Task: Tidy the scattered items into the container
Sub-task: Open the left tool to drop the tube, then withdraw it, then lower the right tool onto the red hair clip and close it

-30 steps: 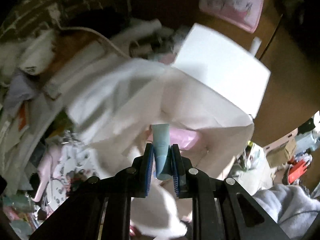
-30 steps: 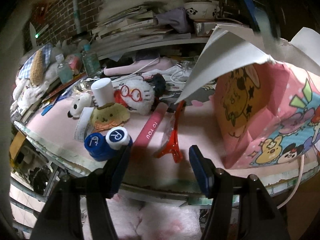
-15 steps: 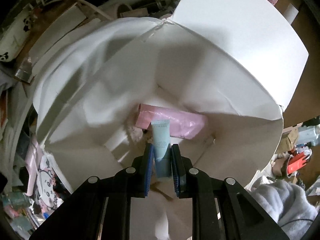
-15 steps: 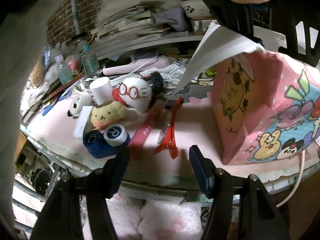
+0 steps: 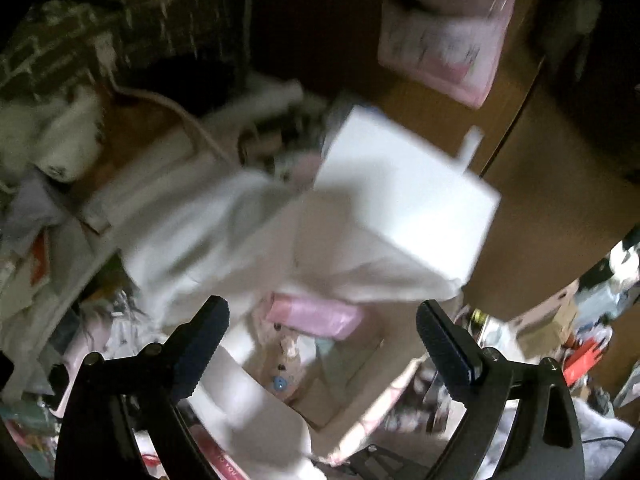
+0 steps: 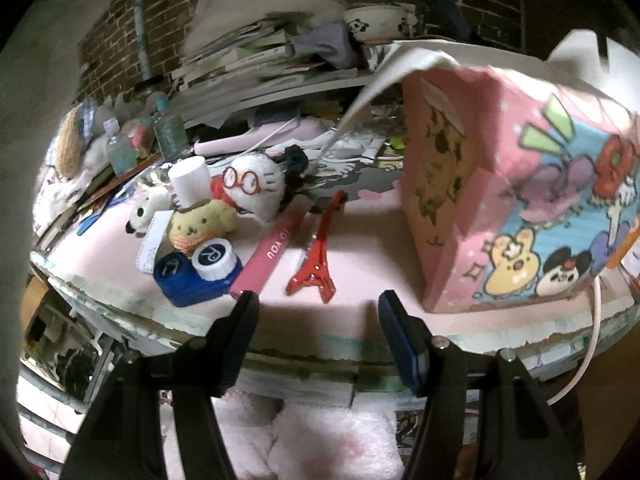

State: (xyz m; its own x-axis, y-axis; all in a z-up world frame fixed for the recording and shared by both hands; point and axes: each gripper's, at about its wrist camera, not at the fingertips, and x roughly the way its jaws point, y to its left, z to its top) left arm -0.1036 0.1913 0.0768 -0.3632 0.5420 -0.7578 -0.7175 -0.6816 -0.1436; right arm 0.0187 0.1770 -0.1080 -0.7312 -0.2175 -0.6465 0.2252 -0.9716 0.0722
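Note:
The container is a pink cartoon-printed paper bag [image 6: 516, 208] standing on the right of the pink table; from above its white inside [image 5: 360, 240] shows. My left gripper [image 5: 320, 344] is open and empty above the bag's mouth. A pink packet [image 5: 316, 316] and other small items lie in the bag. My right gripper [image 6: 316, 320] is open and empty at the table's front edge, just before a red Eiffel-tower hair clip [image 6: 318, 260]. Left of it lie a pink bar [image 6: 276, 252], a blue lens case [image 6: 196, 272], a yellow dog plush [image 6: 200, 224] and a white plush with red glasses [image 6: 252, 188].
A white cylinder [image 6: 190, 182] and a small white dog plush [image 6: 146, 210] sit behind the lens case. Small bottles [image 6: 120, 152], stacked books [image 6: 256, 64] and a panda bowl [image 6: 376, 20] crowd the back by the brick wall. A pink cable [image 6: 592, 344] hangs at the right.
My left gripper has opened and let go of the pale blue tube into the bag, then pulled back up from the bag. My right gripper has stayed open before the red clip.

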